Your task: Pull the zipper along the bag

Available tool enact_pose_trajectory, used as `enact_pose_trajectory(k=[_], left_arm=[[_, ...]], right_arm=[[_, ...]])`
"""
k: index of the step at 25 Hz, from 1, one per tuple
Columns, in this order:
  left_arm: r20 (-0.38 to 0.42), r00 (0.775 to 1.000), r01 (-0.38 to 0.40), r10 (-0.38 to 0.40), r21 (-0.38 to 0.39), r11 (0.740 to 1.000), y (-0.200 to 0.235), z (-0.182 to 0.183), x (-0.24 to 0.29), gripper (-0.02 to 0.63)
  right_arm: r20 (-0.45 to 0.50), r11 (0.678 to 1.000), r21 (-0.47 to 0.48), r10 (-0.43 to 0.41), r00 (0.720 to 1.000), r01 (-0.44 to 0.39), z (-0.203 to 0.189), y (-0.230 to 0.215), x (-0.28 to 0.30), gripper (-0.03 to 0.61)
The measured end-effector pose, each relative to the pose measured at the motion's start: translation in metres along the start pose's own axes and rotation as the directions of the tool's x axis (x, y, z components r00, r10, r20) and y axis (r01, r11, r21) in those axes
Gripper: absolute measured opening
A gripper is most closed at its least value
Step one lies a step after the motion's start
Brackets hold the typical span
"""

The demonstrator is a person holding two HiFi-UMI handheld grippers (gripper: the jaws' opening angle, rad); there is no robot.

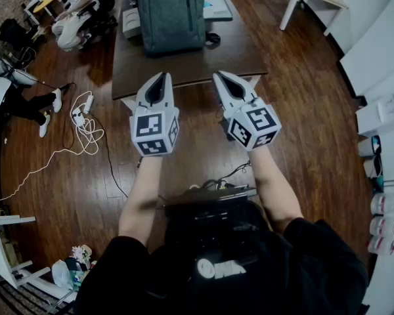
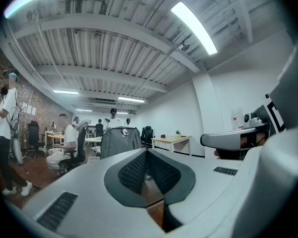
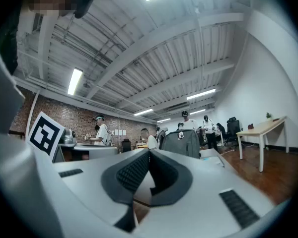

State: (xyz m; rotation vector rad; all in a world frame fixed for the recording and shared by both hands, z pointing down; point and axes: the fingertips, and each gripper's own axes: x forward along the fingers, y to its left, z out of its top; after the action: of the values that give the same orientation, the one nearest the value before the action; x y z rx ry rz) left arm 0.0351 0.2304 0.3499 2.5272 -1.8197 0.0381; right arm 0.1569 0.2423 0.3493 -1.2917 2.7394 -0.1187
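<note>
The bag (image 1: 171, 15) sits on the dark table (image 1: 184, 71), straight ahead of both claws and well apart from them, so the coming move is a forward reach across the table's near part. Nearest, the person's two forearms hold the claws up side by side in the air, tips pointing away from the body and reaching about as far as the table's near edge. The left claw (image 1: 163, 77) is clenched with nothing between its jaws, and the right claw (image 1: 218, 76) is clenched and empty too. Beyond them a bare stretch of table separates the tips from the bag. From the left gripper view the bag (image 2: 120, 142) shows a little left of that claw's line, and from the right gripper view it (image 3: 183, 142) shows a little right of that one's, so it lies between the two lines of aim. In the head view it sits more nearly ahead of the left claw, which I judge slightly better placed. The bag appears to stand upright, long axis vertical; I cannot make out the zipper pull from here.
</note>
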Motion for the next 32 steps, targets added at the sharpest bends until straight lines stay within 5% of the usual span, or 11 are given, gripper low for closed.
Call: enact_pose_trajectory(k=[16, 32], left_arm=[[-0.017, 1.0, 0.008, -0.008, -0.007, 1.0, 0.036, -0.008, -0.01, 0.0], [-0.003, 1.0, -0.019, 0.019, 0.035, 0.999, 0.067, 0.01, 0.138, 0.0]], right_arm=[[0.006, 0.998, -0.054, 0.011, 1.0, -0.011, 0.006, 0.026, 0.028, 0.005], [0.038, 0.996, -0.032, 0.08, 0.996, -0.078, 0.012, -0.069, 0.15, 0.005]])
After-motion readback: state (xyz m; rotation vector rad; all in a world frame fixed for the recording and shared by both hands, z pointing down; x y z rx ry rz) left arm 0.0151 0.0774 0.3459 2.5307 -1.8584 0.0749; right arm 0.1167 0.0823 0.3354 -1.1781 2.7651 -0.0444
